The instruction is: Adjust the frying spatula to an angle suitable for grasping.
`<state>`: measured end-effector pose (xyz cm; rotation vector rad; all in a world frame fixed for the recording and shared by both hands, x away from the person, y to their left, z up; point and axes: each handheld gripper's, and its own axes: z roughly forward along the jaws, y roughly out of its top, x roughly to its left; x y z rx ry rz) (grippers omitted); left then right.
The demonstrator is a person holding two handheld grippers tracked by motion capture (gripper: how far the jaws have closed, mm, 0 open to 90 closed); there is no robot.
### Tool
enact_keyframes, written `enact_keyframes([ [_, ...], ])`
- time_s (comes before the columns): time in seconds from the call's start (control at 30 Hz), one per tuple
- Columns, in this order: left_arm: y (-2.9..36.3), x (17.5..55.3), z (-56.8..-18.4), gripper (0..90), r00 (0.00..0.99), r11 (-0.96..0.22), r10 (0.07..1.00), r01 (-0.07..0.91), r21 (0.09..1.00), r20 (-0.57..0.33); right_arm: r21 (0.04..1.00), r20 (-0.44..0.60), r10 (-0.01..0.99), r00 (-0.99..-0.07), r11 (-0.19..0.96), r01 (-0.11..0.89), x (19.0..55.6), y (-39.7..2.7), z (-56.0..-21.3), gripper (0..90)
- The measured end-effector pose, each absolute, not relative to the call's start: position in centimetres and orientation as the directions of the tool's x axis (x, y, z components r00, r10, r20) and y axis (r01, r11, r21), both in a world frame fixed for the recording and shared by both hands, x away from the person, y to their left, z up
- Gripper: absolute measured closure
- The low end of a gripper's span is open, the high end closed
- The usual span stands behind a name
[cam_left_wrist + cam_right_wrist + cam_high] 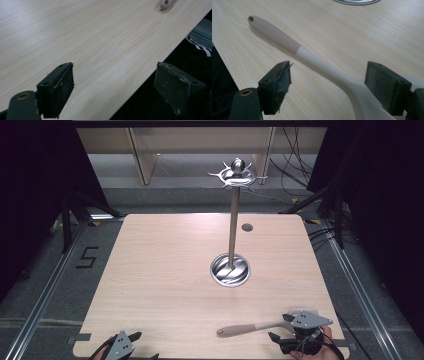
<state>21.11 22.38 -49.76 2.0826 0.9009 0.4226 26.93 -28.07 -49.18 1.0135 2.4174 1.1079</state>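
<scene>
Wooden table (165, 270) held a spatula (317, 62) at 5 o'clock; my right gripper (327, 87) straddled it, jaws apart; my left gripper (115, 90) likewise gaped.

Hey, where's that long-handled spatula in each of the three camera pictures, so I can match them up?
High view: the spatula lies near the table's front edge, right of middle, handle pointing left.
Left gripper view: just its handle tip with the hole, top right.
Right gripper view: it runs from upper left down between the jaws.
Shared landmark: the hanging hole at the handle's end.
</scene>
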Motion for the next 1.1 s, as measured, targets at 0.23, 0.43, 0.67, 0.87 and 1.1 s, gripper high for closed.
enact_keyframes([
  [0.23,22.1,21.0,-49.8,15.2,0.692,-0.409,0.721,0.450,0.794,-0.021,0.752,0.019,0.698,-0.715,0.461,0.470,27.1,-28.1,-49.1,22.3],
  [0.43,22.2,21.1,-49.7,15.2,0.695,-0.428,0.719,0.451,0.784,-0.007,0.745,0.026,0.691,-0.723,0.469,0.474,27.4,-27.8,-48.8,22.8],
  [0.67,22.0,21.0,-49.8,15.2,0.694,-0.419,0.720,0.451,0.788,-0.015,0.734,0.009,0.670,-0.742,0.500,0.460,27.7,-27.4,-48.4,23.6],
  [0.87,22.2,21.1,-49.7,15.3,0.700,-0.450,0.714,0.445,0.775,0.013,0.728,-0.019,0.642,-0.767,0.534,0.430,28.3,-26.7,-48.0,24.7],
  [1.1,22.2,21.1,-49.7,15.4,0.697,-0.459,0.717,0.441,0.771,0.028,0.686,-0.041,0.564,-0.825,0.616,0.387,29.1,-25.1,-47.7,29.3],
])
